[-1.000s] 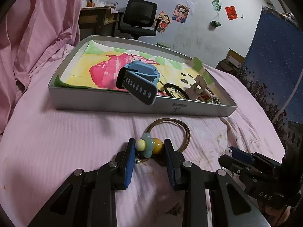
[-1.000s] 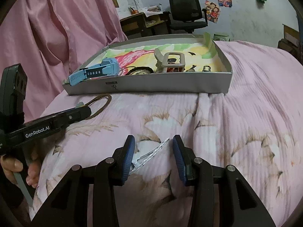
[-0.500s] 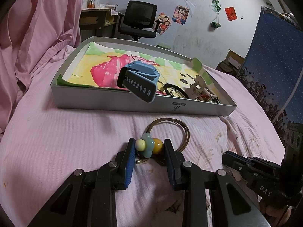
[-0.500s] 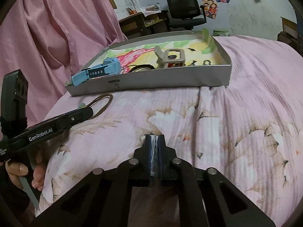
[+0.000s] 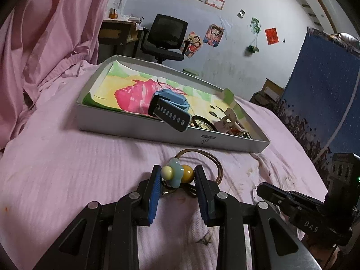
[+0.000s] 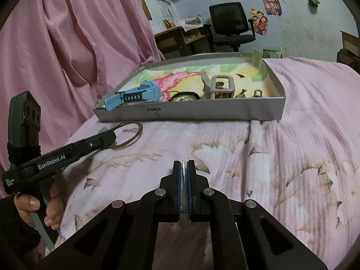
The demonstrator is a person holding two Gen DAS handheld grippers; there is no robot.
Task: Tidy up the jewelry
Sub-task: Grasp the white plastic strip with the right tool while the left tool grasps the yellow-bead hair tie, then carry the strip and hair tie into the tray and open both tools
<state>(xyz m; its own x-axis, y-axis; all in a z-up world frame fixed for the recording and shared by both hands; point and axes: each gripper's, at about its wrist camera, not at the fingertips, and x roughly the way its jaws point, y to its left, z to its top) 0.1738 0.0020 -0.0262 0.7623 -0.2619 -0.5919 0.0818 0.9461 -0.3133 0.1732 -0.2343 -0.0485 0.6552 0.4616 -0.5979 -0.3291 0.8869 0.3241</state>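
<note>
A brown hair tie (image 5: pixel 216 162) with a pale blue flower and bead charm (image 5: pixel 176 173) lies on the pink bedspread in front of the grey tray (image 5: pixel 139 132). My left gripper (image 5: pixel 177 180) is shut on the charm, its blue pads touching the beads on both sides. In the right wrist view, the left gripper (image 6: pixel 108 137) sits at the loop's near end (image 6: pixel 132 135). My right gripper (image 6: pixel 184 171) is shut on a thin silver hair clip, seen only as a sliver between the pads. The tray (image 6: pixel 202 112) holds a blue watch (image 6: pixel 135 95) and a beige claw clip (image 6: pixel 219 85).
The tray is lined with colourful paper and also holds a dark ring-shaped piece (image 5: pixel 201 121) and small trinkets. Pink curtain (image 6: pixel 78 45) hangs at the left. A person's hand (image 6: pixel 27 204) grips the left tool. A desk and office chair (image 5: pixel 164 38) stand beyond the bed.
My right gripper has shut on the silver hair clip that lay between its open fingers, and drawn back slightly. My left gripper keeps the same hold on the charm; its view shifted a little.
</note>
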